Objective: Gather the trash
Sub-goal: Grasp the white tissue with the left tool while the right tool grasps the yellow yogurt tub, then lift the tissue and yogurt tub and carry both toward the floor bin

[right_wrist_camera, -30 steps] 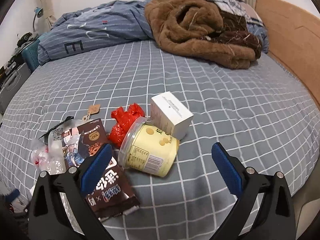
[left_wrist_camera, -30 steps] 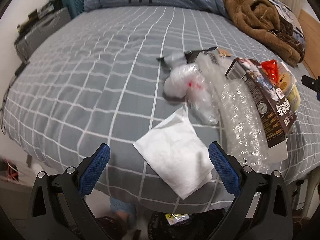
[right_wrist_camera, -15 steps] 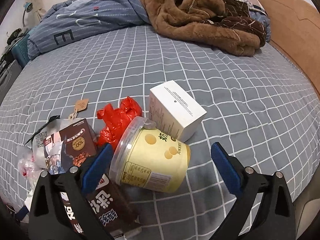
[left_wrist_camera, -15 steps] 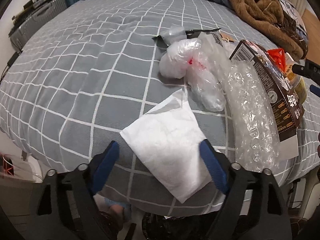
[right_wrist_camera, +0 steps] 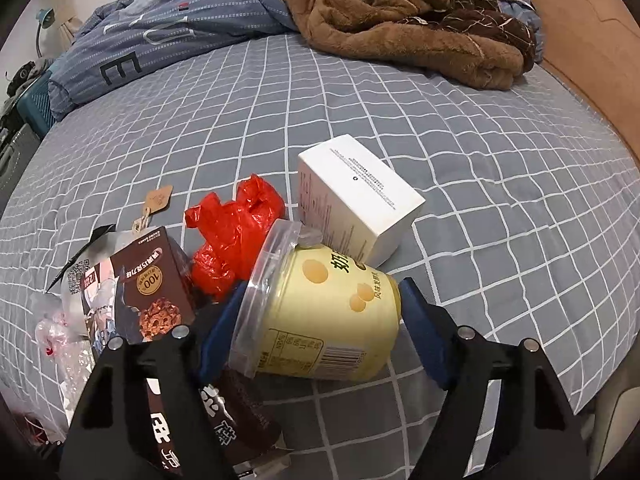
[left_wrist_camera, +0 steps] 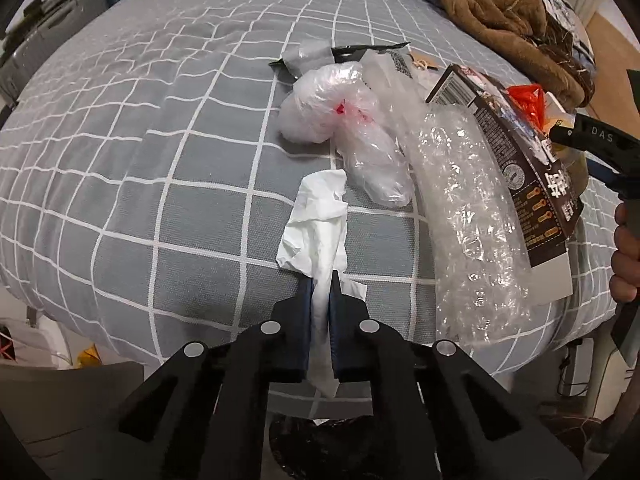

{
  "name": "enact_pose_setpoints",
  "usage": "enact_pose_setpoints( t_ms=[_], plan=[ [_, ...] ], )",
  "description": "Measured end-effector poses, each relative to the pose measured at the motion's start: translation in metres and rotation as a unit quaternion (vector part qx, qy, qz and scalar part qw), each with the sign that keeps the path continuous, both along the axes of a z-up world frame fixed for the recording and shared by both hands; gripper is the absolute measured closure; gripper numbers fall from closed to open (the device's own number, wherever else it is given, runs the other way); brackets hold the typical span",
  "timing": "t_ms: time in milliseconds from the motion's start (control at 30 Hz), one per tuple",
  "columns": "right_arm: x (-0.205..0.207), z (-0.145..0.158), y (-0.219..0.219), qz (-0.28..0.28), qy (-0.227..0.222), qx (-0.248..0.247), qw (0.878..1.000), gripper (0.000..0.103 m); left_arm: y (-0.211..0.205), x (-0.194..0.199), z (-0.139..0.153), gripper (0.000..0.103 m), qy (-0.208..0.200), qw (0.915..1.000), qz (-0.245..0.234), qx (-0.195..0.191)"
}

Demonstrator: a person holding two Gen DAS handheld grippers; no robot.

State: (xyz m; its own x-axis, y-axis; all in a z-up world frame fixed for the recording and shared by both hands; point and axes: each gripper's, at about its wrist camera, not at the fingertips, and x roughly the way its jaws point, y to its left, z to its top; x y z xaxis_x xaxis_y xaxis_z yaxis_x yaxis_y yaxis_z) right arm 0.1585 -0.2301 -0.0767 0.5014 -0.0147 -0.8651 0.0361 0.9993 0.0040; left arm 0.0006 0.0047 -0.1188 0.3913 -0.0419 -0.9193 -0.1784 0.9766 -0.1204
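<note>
left gripper is clamped tight on the white tissue, its blue pads pinching the near edge so the sheet bunches and crumples between them, right at the near edge of the grey checked bedsheet. just beyond the tissue lies a clear plastic bag with a red spot, and to its right a long strip of bubble wrap touching a brown snack box. over on the other side, right gripper has its fingers spread around the yellow tub, which lies on its side with its clear lid end toward the left finger; the left pad sits against the lid rim, the right pad is just beside the tub's base, and whether it is actually squeezing, cannot tell. the tub leans against a white box, a red plastic bag is tucked behind it, and the snack box sits to its left. brown fleece blanket is piled far back on the bed.
</note>
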Motion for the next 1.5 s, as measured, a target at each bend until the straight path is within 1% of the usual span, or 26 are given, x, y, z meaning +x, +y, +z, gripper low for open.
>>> enact_pose_setpoints(
  t_ms=[233, 400, 900, 1167, 1500],
  plan=[
    [-0.003, 0.007, 0.000, 0.002, -0.005, -0.001, 1.000, 0.032, 0.001, -0.001, 0.007, 0.098, -0.012, 0.9999, -0.003, 0.001],
    [-0.009, 0.018, 0.000, 0.004, -0.022, -0.014, 1.000, 0.034, 0.002, 0.002, 0.019, 0.098, -0.036, 0.9988, -0.003, 0.032],
    [-0.034, 0.048, -0.005, 0.007, -0.057, -0.012, 0.998, 0.036, 0.006, 0.006, 0.045, 0.098, -0.074, 0.9967, 0.002, 0.034],
    [-0.050, 0.060, -0.006, 0.011, -0.072, -0.010, 0.997, 0.037, 0.001, 0.006, 0.052, 0.098, -0.083, 0.9958, -0.003, 0.039],
    [-0.075, 0.085, -0.011, 0.012, -0.103, -0.011, 0.995, 0.037, -0.007, 0.001, 0.059, 0.098, -0.091, 0.9950, -0.010, 0.041]
  ],
)
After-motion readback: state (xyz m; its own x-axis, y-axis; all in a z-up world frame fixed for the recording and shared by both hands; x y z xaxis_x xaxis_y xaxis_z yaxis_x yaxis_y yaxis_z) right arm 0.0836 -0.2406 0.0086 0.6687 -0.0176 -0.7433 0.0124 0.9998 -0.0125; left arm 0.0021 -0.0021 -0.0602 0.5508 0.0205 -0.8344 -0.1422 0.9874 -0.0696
